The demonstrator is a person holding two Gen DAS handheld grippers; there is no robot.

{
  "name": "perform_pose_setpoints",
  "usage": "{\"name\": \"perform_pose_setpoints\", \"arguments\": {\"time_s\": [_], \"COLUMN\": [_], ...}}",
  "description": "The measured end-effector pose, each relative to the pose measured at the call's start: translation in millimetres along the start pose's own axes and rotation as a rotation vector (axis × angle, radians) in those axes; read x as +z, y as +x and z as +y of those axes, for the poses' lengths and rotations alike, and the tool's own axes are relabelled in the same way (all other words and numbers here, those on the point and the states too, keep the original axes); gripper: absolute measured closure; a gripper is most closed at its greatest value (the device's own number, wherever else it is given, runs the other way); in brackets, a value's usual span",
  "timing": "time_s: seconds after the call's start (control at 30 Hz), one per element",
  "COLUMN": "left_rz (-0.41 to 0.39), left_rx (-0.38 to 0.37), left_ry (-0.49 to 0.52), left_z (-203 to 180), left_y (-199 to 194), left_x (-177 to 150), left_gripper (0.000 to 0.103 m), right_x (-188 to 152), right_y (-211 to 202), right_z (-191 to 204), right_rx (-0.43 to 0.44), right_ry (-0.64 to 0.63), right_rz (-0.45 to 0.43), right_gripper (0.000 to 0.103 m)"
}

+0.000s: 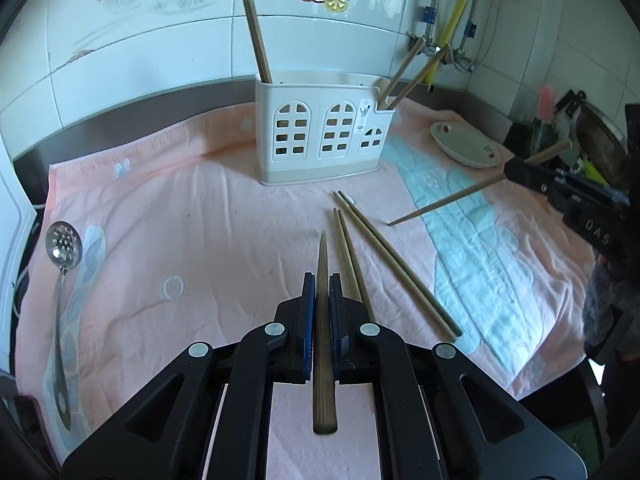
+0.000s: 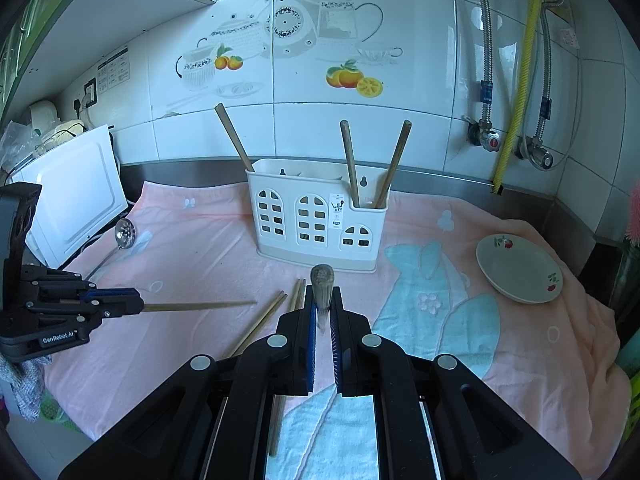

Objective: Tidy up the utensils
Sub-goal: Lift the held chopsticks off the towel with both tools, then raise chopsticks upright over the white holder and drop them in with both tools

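Note:
A white slotted utensil holder [image 1: 320,136] [image 2: 316,220] stands on the pink towel [image 1: 180,208] [image 2: 208,248]. One chopstick leans in its left end and two lean in its small right compartment. My left gripper [image 1: 322,280] [image 2: 138,305] is shut on a brown chopstick [image 1: 323,320] [image 2: 200,306] that points ahead, level above the towel. My right gripper [image 2: 323,296] [image 1: 516,172] is shut on another chopstick [image 2: 322,280] [image 1: 448,198], its thin tip slanting down toward the towel. Several loose chopsticks [image 1: 396,264] [image 2: 260,320] lie on the towel between the grippers. A steel slotted spoon [image 1: 64,244] [image 2: 125,233] lies at the towel's left edge.
A small white plate [image 1: 464,144] [image 2: 518,268] with red flowers sits on the towel right of the holder. A white appliance [image 2: 76,196] stands at the left. Pipes and a yellow hose [image 2: 520,80] run down the tiled wall. A pan [image 1: 600,148] sits at the far right.

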State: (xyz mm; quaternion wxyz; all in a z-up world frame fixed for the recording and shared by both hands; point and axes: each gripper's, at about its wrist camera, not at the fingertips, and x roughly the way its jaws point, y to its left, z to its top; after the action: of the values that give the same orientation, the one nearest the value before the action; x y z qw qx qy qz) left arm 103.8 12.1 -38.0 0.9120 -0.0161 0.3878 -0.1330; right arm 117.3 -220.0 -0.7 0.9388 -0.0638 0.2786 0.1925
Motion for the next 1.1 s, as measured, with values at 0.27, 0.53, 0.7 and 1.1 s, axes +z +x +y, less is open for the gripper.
{"name": "perform_pose_setpoints", "arguments": {"time_s": [0.27,0.53,0.7,1.1], "left_rz": [-0.031,-0.054,-0.071,-0.147], "left_rx": [-0.003,-0.015,-0.014,0.000], "left_ry": [0.016,0.049,0.086,0.162], "left_z": [-4.0,-9.4,-13.4,-24.3], "left_y": [-3.6,-8.5,-12.1,-30.2], "left_x": [6.0,28.5,48.5,119.5], "left_gripper": [0.097,0.097,0.097,0.097], "right_x": [5.3,32.2,63.2,144.7], "right_y": [1.8,4.7,6.5,11.0], "right_z": [1.6,-3.5,-12.0,-42.2], "right_rx": [0.003,0.042,0.043,0.018], "right_ry": [-0.010,0.001,-0.003,0.038], "right_rz": [0.001,0.007,0.009,-0.069], "right_gripper": [0.096,0.096,0.096,0.096]}}
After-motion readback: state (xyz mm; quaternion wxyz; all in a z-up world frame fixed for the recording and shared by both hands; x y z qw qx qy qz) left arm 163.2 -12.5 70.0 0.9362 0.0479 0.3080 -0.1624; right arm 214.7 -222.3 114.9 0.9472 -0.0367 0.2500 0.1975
